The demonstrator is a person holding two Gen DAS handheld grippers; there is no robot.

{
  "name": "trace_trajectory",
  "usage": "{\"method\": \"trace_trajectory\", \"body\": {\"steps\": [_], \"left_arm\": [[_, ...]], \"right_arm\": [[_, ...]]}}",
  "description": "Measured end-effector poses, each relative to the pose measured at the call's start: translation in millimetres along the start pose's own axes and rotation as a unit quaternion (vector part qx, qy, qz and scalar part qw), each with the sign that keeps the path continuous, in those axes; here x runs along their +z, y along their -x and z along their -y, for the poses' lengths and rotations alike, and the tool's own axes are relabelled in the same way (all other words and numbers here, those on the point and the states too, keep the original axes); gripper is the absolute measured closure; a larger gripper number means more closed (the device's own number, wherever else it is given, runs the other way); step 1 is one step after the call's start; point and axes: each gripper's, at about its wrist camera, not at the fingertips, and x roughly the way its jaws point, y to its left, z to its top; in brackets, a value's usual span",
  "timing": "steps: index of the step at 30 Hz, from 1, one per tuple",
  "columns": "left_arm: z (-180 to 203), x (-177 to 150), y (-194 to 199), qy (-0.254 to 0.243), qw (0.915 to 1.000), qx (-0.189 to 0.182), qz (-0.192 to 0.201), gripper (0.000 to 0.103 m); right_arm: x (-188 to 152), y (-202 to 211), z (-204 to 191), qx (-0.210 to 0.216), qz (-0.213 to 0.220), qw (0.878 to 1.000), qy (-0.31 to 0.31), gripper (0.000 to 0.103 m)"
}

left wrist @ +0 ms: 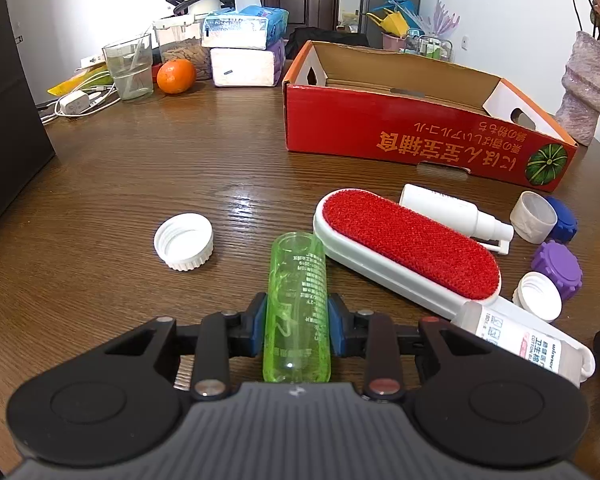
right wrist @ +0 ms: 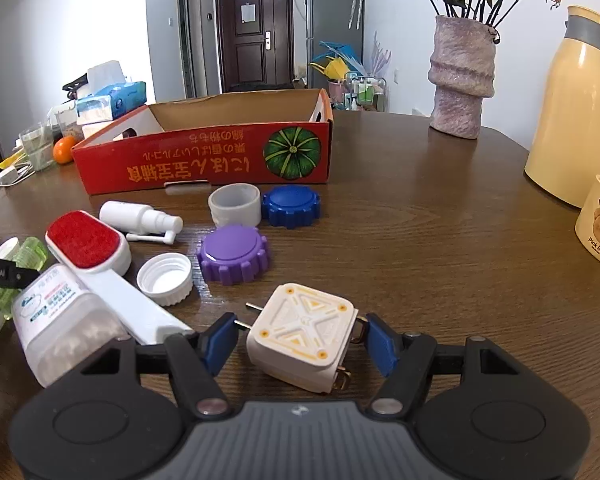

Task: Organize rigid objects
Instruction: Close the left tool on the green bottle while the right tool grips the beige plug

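Item: green plastic bottle point(left wrist: 297, 304), lying on wooden table point(left wrist: 140, 168), clamped mid-body by left gripper point(left wrist: 297, 322).
Light, stiff, slick-walled; hold at middle. Right gripper point(right wrist: 300, 338) spread around plug adapter point(right wrist: 300, 336), not closed. Cardboard box point(left wrist: 400, 120) beyond.

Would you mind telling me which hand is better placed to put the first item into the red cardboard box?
Probably the left: its tongs grip the green plastic bottle, whereas the right tongs only straddle the white plug adapter.
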Motion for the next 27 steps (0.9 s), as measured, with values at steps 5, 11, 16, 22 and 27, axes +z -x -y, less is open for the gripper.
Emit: {"method": "trace_trajectory", "body": {"steps": [5,11,16,22,27], "left_arm": [[-2.3,1.9,4.3,0.0,1.0,-0.003,0.006,0.071],[-3.3,8.5,14.2,-0.003,0.9998,-0.004,0.02,0.071],[-2.1,15.1,24.1,-0.006,0.9993,-0.012,0.035,0.071],[-1.5,21.0,31.9,-0.007,0.9988,-0.019,0.046,0.071],[-7.1,18.2,24.8,0.0,0.9993,-0.019,0.032,0.071]], "right_arm": [[4.1,3.3,2.0,0.0,0.007,1.0,-0.007,0.035],[12.2,10.0,3.5,-0.001,0.021,1.0,-0.012,0.035],[20.4,15.0,2.5,0.001,0.033,0.999,-0.013,0.035],[30.3,20.3,-0.7,0.006,0.046,0.999,-0.015,0.035],[29.7,20.3,-3.3,0.008,0.046,0.999,-0.014,0.035]]}}
